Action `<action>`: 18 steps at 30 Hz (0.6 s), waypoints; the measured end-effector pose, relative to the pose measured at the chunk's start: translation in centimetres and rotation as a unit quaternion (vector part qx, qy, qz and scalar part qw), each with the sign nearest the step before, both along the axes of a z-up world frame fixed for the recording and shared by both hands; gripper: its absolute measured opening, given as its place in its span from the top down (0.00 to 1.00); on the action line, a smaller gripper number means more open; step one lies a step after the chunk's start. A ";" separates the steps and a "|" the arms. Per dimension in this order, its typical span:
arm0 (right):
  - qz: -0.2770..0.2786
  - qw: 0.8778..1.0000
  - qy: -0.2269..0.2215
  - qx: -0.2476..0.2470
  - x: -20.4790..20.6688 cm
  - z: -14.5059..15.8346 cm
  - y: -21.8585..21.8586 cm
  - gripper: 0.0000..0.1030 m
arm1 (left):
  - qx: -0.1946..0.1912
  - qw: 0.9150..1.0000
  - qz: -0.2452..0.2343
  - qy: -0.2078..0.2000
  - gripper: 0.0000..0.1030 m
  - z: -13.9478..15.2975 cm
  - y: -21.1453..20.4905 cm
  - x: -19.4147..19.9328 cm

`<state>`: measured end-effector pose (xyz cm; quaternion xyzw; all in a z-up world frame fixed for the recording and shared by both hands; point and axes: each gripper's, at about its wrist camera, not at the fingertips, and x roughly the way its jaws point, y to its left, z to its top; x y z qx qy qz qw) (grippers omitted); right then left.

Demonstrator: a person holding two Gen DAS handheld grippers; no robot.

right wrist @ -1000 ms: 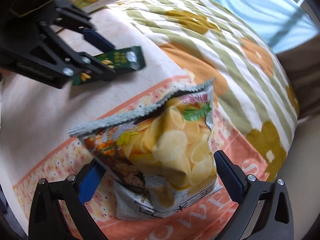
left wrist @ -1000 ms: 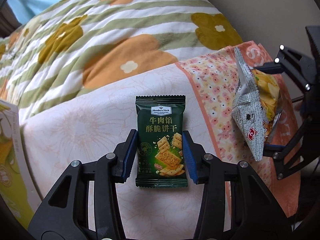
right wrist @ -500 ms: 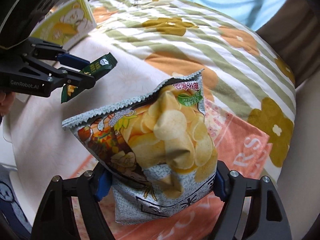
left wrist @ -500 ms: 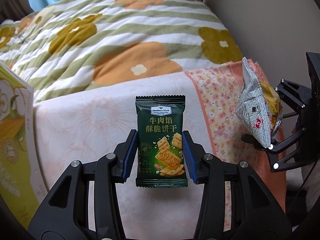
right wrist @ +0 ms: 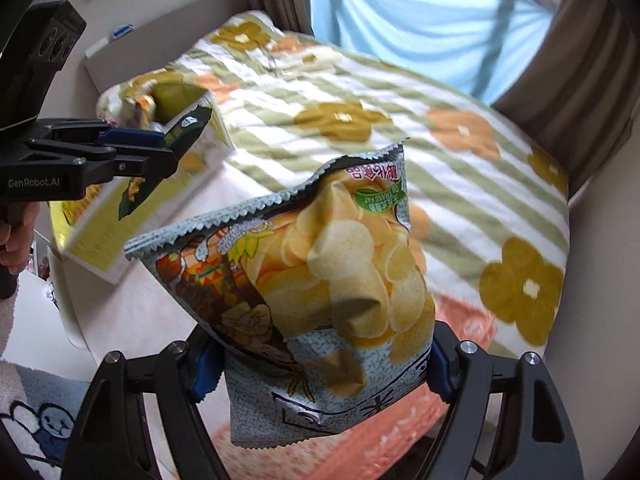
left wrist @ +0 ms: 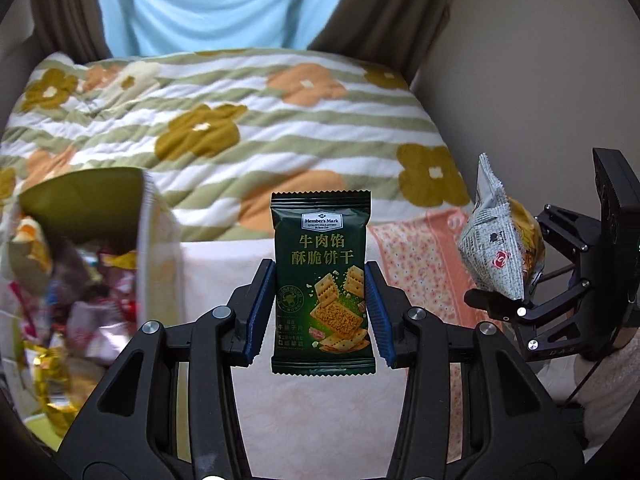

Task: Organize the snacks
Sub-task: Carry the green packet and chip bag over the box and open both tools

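two snacks are off the bed, one per gripper. the left gripper is clamped on the sides of one dark green cracker packet, held upright in the air. the right gripper pinches one chip bag by its lower end, also in the air. an open yellow-green box stands left of the packet, holding several blurred wrapped snacks. a flowered quilt covers the bed behind.
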<state>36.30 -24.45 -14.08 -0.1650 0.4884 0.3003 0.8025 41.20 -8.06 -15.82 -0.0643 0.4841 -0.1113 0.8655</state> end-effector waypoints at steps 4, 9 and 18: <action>0.007 1.000 -0.016 0.026 -0.2 2.6 3.9 0.26 | 0.003 1.000 0.022 -0.022 0.61 3.0 4.9 -1.1; 0.011 0.998 -0.040 0.040 -0.4 4.7 10.2 0.26 | 0.004 0.998 0.036 -0.043 0.61 5.4 11.4 -1.4; -0.012 0.997 -0.037 0.071 -0.4 5.1 21.5 0.26 | 0.034 0.999 0.014 -0.037 0.61 5.2 22.6 0.8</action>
